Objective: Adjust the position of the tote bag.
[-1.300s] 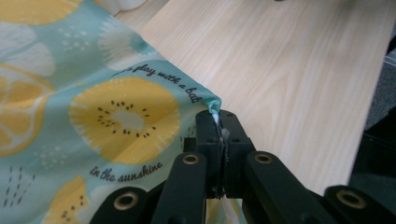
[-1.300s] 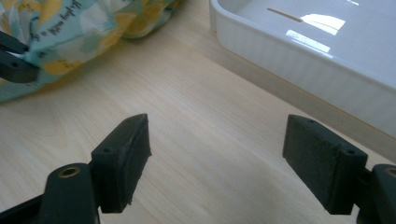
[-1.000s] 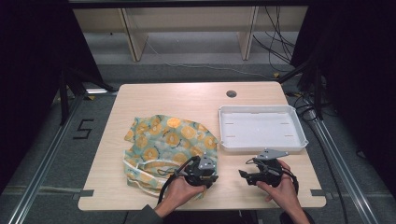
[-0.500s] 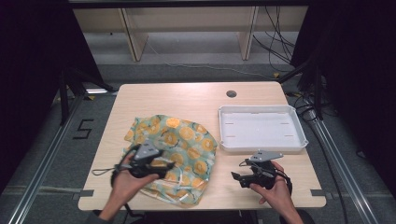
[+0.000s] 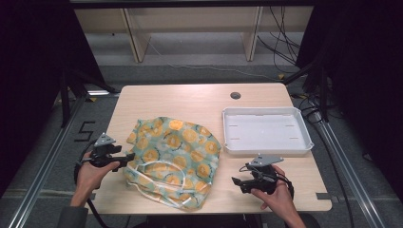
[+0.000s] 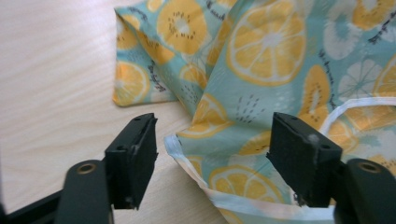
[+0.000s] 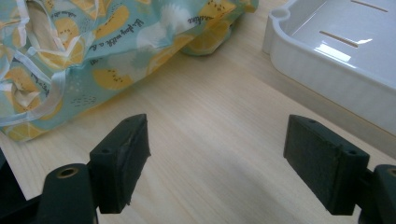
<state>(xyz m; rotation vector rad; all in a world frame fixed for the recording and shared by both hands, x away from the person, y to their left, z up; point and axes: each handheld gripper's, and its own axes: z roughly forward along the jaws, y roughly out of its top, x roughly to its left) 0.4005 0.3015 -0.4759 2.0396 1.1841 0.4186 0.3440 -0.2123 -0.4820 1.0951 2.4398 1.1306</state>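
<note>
Fabric bag (image 5: 173, 159), teal with orange-slice print and white drawstring trim, lies crumpled on the wooden table (image 5: 190, 99), left of centre toward the near edge. White tray (image 5: 266, 130) sits to its right, apart from it.

Left gripper (image 5: 124, 159) is at the bag's left edge, pointing toward the cloth. Its jaws have just been opening and now stand wide. In the left gripper view (image 6: 212, 161) the bag's white-trimmed hem (image 6: 187, 158) lies between the 2 pads, but neither pad presses on it; nothing held.

Right gripper (image 5: 236, 183) is near the table's front edge, right of the bag and in front of the tray. In the right gripper view (image 7: 217, 158) its jaws are spread wide over bare wood, gripping nothing.
</note>
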